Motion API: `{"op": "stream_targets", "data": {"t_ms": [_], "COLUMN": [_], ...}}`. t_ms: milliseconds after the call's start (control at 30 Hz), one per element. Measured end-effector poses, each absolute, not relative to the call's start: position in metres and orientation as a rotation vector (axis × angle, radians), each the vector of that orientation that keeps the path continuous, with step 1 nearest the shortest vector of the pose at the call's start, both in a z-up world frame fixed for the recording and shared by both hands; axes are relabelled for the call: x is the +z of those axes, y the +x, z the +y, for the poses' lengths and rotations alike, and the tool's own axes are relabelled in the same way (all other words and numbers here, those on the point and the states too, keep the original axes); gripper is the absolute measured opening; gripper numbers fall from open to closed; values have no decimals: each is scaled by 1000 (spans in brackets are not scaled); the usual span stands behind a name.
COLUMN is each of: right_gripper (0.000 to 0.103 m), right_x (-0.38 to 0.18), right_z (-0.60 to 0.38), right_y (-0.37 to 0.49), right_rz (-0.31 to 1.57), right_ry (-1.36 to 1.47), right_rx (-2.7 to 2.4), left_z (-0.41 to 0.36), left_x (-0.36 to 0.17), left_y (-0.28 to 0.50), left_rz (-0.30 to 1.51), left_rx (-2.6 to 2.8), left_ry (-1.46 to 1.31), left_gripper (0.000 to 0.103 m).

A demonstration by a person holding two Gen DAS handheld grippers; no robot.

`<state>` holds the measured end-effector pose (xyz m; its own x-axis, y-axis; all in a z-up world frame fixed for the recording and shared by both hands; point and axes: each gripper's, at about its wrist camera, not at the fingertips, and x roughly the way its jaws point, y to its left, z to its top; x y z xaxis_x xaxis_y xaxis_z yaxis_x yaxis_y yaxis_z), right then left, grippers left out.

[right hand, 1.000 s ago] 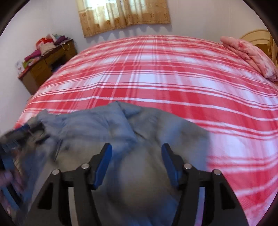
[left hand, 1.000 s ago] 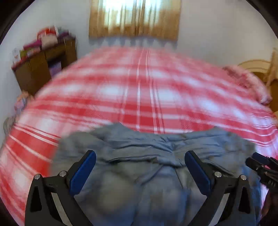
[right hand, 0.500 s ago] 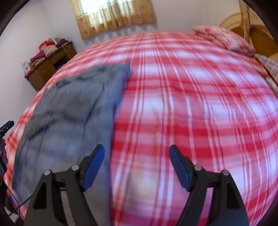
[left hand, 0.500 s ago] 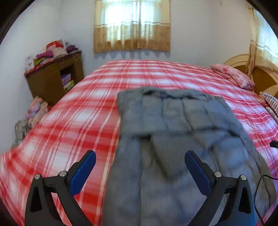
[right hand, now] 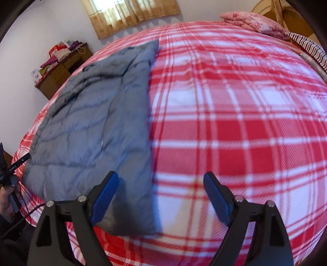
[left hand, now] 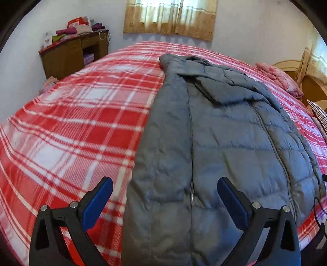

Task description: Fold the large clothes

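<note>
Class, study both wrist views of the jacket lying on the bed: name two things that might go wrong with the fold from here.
1. The grey jacket reaches the bed's near edge, so it may slide off.
2. The folded sleeve lies loose on top and may flop open when the open left claw or right claw lifts the hem.

Spread beneath and ahead of the hand-held gripper: a wide bed under a red-and-white plaid blanket (left hand: 81,126). Far ahead, on the pale back wall, a window hung with tan patterned curtains (left hand: 169,18). Ahead to the left, against that wall, a brown wooden cabinet (left hand: 71,55) with open shelves, topped by a heap of folded purple and pink cloths (left hand: 81,28). Ahead to the right, at the bed's far corner, a pink flowered pillow (right hand: 253,23), and just beside it a dark-and-white striped cloth (right hand: 308,49). Behind these, a rounded pale wooden headboard (left hand: 304,81).
</note>
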<state>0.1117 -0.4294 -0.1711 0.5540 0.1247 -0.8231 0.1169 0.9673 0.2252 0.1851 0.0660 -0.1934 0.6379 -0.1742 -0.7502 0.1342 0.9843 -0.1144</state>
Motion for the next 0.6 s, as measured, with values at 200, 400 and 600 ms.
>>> {"op": "stream_targets", "data": {"t_ms": [200, 400, 600], "right_gripper": [80, 20, 11], "right_x": [-176, -179, -164], "right_z": [-401, -395, -397], "right_y": [106, 108, 101], "right_rz": [968, 940, 876], "right_ry": [229, 227, 298], "right_rx": [8, 21, 68], "left_z": [60, 53, 61], "left_x": [-204, -207, -183], "left_y": [181, 176, 167], "left_rz": [860, 847, 791], "left_rx": [-228, -293, -343], "left_ry": [-62, -40, -66], "left_gripper": [102, 60, 11]}}
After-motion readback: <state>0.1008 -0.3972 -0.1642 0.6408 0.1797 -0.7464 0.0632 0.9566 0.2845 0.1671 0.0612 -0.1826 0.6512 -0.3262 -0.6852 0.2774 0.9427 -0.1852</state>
